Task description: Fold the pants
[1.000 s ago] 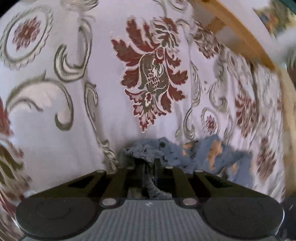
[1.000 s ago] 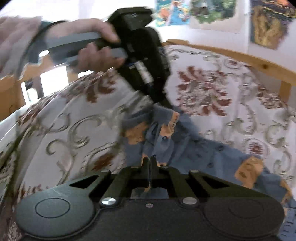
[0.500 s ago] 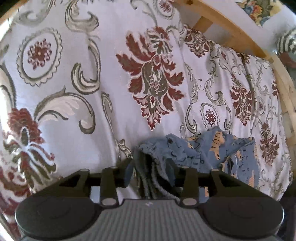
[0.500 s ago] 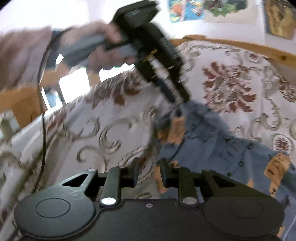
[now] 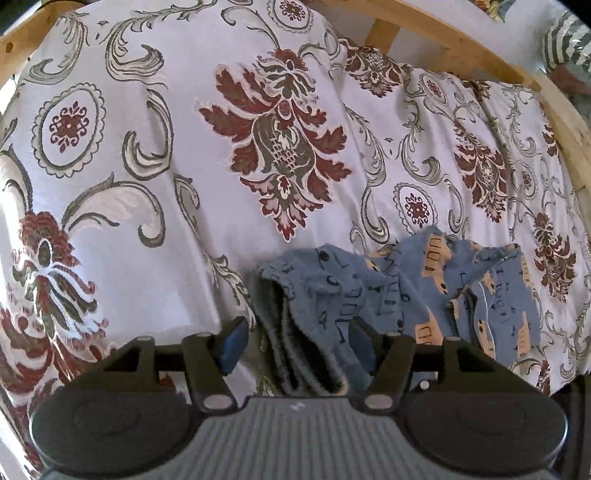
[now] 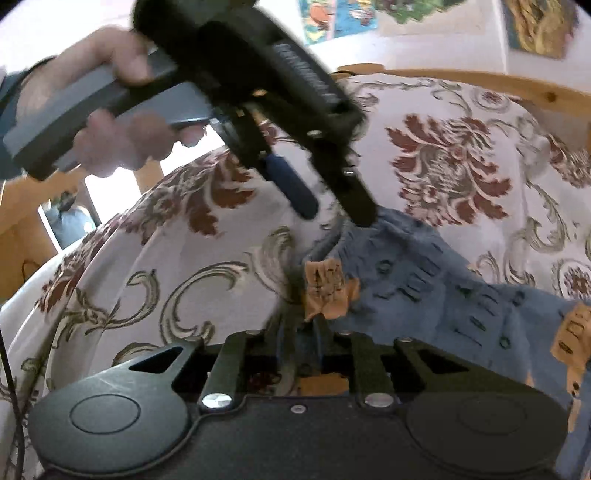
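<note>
Blue pants (image 5: pixel 424 291) with orange patches lie crumpled on the floral bedspread (image 5: pixel 166 184). My left gripper (image 5: pixel 299 343) points steeply down over their folded waistband. Its jaws are opening, with the band loose between them and touching neither pad. In the right wrist view the left gripper (image 6: pixel 336 216) hangs just above the pants' far edge, held by a hand (image 6: pixel 110 122). My right gripper (image 6: pixel 303 336) sits low at the near edge of the pants (image 6: pixel 424 280). Its jaws are closing and stand narrow, pinching cloth by an orange patch (image 6: pixel 325 291).
A wooden bed frame (image 5: pixel 461 44) runs along the far side and right of the bedspread. Pictures (image 6: pixel 535 26) hang on the wall behind. A black cable (image 6: pixel 11 387) trails at the left edge. Bare bedspread stretches to the left of the pants.
The left gripper has let go of the waistband, spread its fingers and lifted a little. The right gripper opened, shifted along the pants' edge, and has narrowed on the cloth again.
</note>
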The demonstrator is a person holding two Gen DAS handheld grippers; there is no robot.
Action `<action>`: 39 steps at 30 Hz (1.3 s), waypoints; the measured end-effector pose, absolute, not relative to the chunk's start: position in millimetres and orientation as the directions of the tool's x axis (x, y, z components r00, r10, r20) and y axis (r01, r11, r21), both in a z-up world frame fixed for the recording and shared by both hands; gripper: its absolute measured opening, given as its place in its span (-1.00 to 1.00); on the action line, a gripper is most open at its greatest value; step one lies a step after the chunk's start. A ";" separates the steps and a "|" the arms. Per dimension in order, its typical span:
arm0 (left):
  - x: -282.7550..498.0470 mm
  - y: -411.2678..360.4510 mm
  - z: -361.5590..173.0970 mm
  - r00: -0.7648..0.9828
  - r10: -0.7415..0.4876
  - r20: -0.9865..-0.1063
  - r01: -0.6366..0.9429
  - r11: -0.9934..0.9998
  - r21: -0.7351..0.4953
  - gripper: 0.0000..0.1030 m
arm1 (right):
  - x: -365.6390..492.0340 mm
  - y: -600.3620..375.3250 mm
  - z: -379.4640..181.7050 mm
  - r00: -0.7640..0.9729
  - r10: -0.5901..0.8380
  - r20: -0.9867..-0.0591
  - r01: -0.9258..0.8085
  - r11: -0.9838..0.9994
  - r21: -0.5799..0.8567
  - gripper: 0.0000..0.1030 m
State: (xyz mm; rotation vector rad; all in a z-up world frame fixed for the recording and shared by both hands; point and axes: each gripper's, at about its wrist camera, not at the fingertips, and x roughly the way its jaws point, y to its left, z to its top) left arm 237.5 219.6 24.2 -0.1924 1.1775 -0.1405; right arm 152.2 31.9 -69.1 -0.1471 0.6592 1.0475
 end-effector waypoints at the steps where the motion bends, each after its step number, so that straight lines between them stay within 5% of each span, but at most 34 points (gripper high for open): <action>1: 237.3 219.2 24.0 0.378 -0.207 -0.903 0.010 0.975 -0.220 0.31 | 152.7 29.4 -68.6 0.326 0.755 -0.569 -0.837 0.510 0.197 -0.62; 7: 235.4 215.0 23.3 0.384 -0.199 -0.902 0.029 0.979 -0.203 0.39 | 162.9 -2.9 -58.4 0.303 0.751 -0.586 -0.828 0.512 0.229 -0.51; 17: 204.7 212.4 18.1 0.421 -0.227 -0.878 0.057 0.973 -0.224 0.54 | 220.3 -77.0 -12.9 0.259 0.695 -0.671 -0.895 0.434 0.105 0.07; 23: 189.3 206.7 10.1 0.461 -0.178 -0.870 -0.041 0.974 -0.221 0.53 | 262.1 -79.0 -8.3 0.175 0.702 -0.690 -0.862 0.448 0.237 0.16; 32: 182.9 208.7 0.3 0.493 -0.167 -0.854 -0.089 0.966 -0.241 0.20 | 325.7 -12.7 6.3 0.059 0.679 -0.731 -0.753 0.511 0.414 0.17; 39: 183.6 214.1 -9.5 0.509 -0.140 -0.849 -0.176 0.949 -0.262 -0.43 | 341.9 10.9 -17.0 -0.056 0.643 -0.764 -0.447 0.668 0.594 0.16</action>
